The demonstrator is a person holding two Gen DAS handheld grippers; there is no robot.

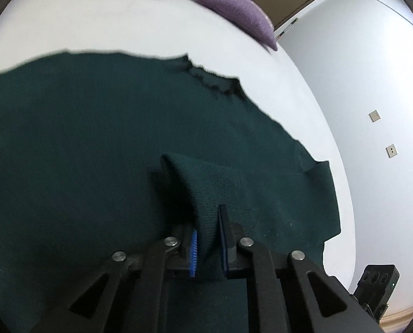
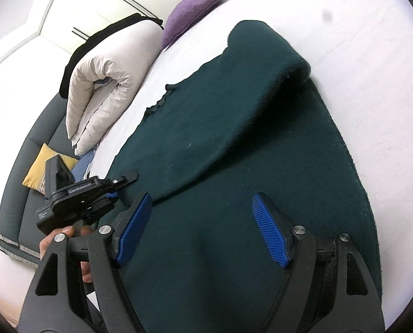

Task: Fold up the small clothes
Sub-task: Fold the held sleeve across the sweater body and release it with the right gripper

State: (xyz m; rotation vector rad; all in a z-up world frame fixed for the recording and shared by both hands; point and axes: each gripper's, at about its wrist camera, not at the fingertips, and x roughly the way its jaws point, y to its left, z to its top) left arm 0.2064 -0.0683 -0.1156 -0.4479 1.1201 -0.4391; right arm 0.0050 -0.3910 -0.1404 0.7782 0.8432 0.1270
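Dark green knit, that's what fills both views: a sweater [image 1: 95, 144] spread flat on the white bed [image 1: 123, 25], its ribbed collar [image 1: 212, 82] toward the purple cushion [image 1: 239, 16] and the folded cream duvet [image 2: 106, 77]. The left gripper [image 1: 208, 238] has its jaws clenched on a raised fold of the knit, which looks like a sleeve cuff, the cloth bunched between the blue pads [image 1: 194, 252]. The right gripper [image 2: 203, 230] hovers over the body of the sweater, jaws spread wide with nothing between them, and off to its side you can see the left tool's black body.

Now, the fabric: soft, floppy, a bit thick, so it drapes rather than holds a line. One sleeve [image 2: 262, 63] already lies doubled across the chest, its fold puffed up, not creased. I'd judge it light but clingy; the pads should bite well. Best holds are at hems, cuffs and shoulder seams, taking both layers, since a mid-panel pinch would only tent the cloth.
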